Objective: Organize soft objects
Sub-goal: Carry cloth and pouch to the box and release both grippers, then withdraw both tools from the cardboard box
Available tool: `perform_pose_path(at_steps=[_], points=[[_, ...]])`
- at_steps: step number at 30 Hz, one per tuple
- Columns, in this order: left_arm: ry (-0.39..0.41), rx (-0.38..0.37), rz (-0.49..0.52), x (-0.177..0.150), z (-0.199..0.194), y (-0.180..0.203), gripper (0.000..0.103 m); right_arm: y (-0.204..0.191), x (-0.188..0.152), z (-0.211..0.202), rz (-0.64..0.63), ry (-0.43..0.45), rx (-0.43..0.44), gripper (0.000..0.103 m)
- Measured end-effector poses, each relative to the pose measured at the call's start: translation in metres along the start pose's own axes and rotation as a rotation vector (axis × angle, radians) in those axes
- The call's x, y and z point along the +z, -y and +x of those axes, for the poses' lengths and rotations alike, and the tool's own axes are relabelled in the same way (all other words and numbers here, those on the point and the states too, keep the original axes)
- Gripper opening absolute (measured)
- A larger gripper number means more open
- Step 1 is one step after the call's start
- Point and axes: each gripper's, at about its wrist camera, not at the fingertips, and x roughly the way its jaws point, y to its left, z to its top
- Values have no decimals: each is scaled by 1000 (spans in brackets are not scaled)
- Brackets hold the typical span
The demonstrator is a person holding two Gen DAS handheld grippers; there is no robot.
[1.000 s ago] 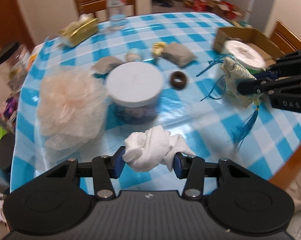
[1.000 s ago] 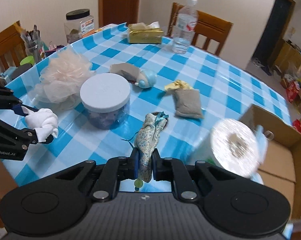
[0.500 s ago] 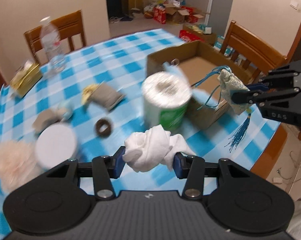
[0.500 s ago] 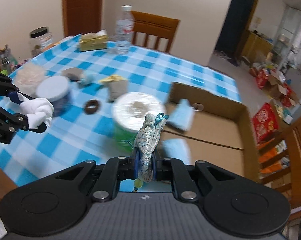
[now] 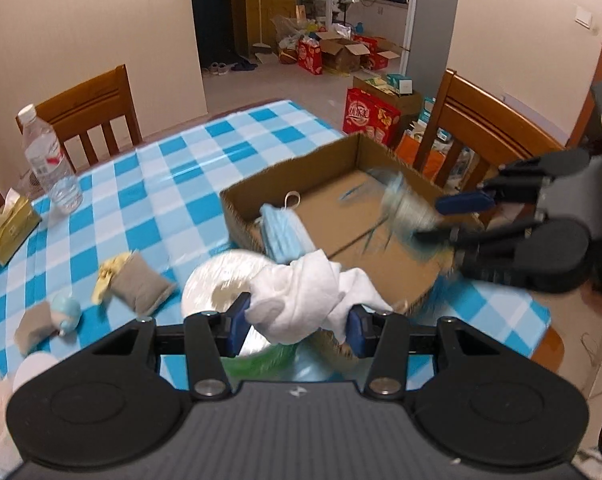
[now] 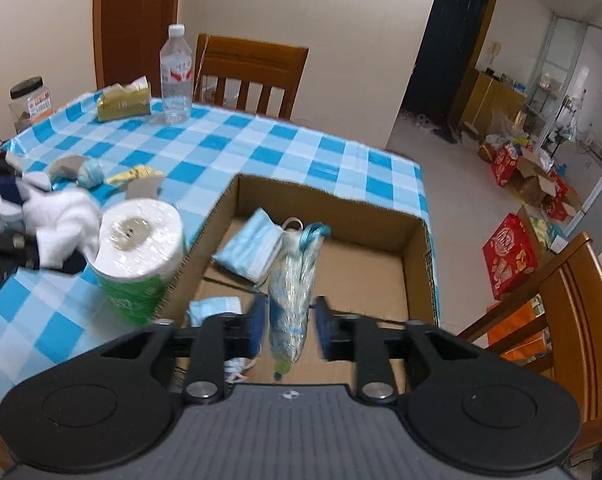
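Note:
My left gripper [image 5: 297,320] is shut on a crumpled white cloth [image 5: 301,300], above the toilet paper roll [image 5: 221,280] beside the cardboard box [image 5: 293,168]. My right gripper [image 6: 288,320] hangs over the box [image 6: 329,200] with its jaws opening. The floral drawstring pouch [image 6: 295,280], blurred, sits between the pads, which stand apart from it. In the left wrist view the right gripper [image 5: 441,220] is over the box's right side, with the pouch [image 5: 405,208] a blur. Blue face masks [image 6: 253,252] lie inside the box.
On the checked tablecloth [image 6: 261,148] lie a grey sachet [image 5: 141,288], a small blue toy [image 5: 67,308], a water bottle [image 6: 176,76], a gold tissue pack [image 6: 123,100] and a jar [image 6: 29,96]. Wooden chairs [image 6: 253,76] stand around the table; the edge is just past the box.
Both grippers have swung from the middle of the table over to the box. The right jaws have parted and the pouch has come loose. The left keeps hold of the cloth.

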Motion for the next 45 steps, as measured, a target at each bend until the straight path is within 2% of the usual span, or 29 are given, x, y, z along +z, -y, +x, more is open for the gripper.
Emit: perform_pose_path(at_steps=[1,3,7,12,14,15,16,18,21,26,33,41,45], points=[[2,4,1,5,4,2,47,3,-2,2,5,-3,5,67],[6,11,2,14,10,8,47,8,-8,3,19,6,20,80],[12,13,1,31,25,19,47,13,-20,0,41,7,59,90],[17,10,9,51,51,33,47,18,-29,-3,84,-5,75,94],[13,9,7,58,61,38,52,21,-32,-6,97,-1,79,97],[15,13,9,61,65,40,57,22,-33,-8,104,4,80,99],[24,16,15,63,69,41,74,23,-34,-10,109,7,80,100],[33,39,19,66,76,44,91,25,-35,-12,113,14,83,103],[58,71,19,65,77,47,92,24,-38,-11,101,5,84,103],[45,61,-11,56,71,44,92,23,-45,-6,88,-20,77,103],[51,69,-62,32,51,39,99,24,-44,-3,100,-31,87,103],[44,153,-99,0,32,31,99,11,-39,-6,77,-31,114,103],[24,171,-129,-16,21,19,100,-1,-35,-8,74,-31,131,103]])
